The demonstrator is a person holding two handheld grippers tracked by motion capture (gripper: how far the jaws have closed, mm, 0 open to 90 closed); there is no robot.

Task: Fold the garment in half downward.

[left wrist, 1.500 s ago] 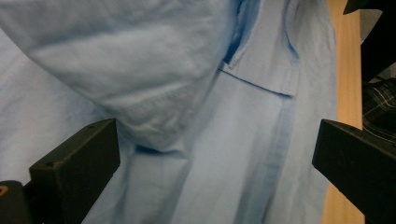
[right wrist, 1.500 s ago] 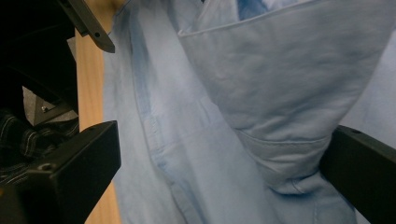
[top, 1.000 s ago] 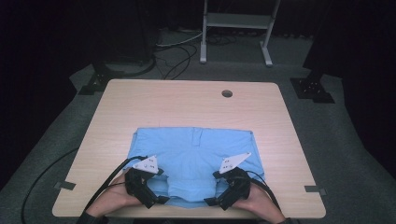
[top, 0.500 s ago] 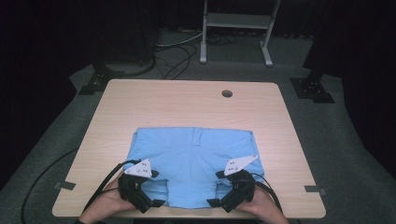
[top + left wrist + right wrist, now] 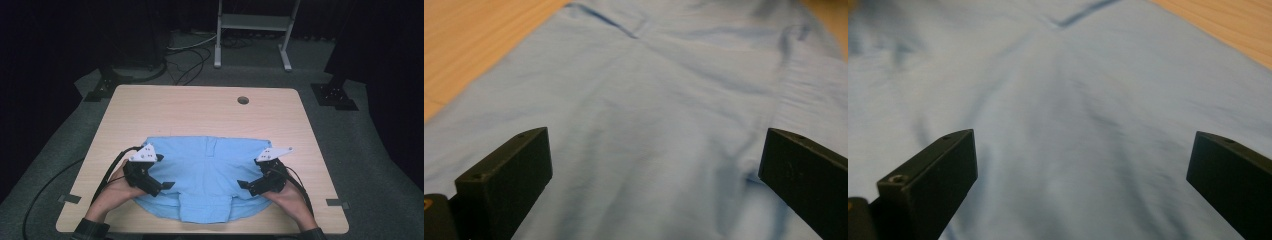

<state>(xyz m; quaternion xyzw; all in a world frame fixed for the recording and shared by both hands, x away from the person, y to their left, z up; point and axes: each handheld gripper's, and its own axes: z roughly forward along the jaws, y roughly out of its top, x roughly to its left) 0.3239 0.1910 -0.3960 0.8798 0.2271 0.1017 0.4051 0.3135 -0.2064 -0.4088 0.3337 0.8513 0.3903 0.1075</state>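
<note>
Both jaws stand spread: left gripper (image 5: 167,185) and right gripper (image 5: 243,184) hover over the near corners of the light-blue polo shirt (image 5: 210,170), folded flat on the wooden table (image 5: 190,107), likely lining up to grip

1 blue garment (image 5: 210,175), 2 grippers: left (image 5: 167,186), right (image 5: 241,184); 1 table (image 5: 185,110), 1 hole (image 5: 243,100).

Two tongs (image 5: 167,186) (image 5: 243,184) over blue garment (image 5: 210,170) on table (image 5: 200,110)

Light blue shorts (image 5: 210,175), flat on the table's near half; waistband toward the far edge
</note>
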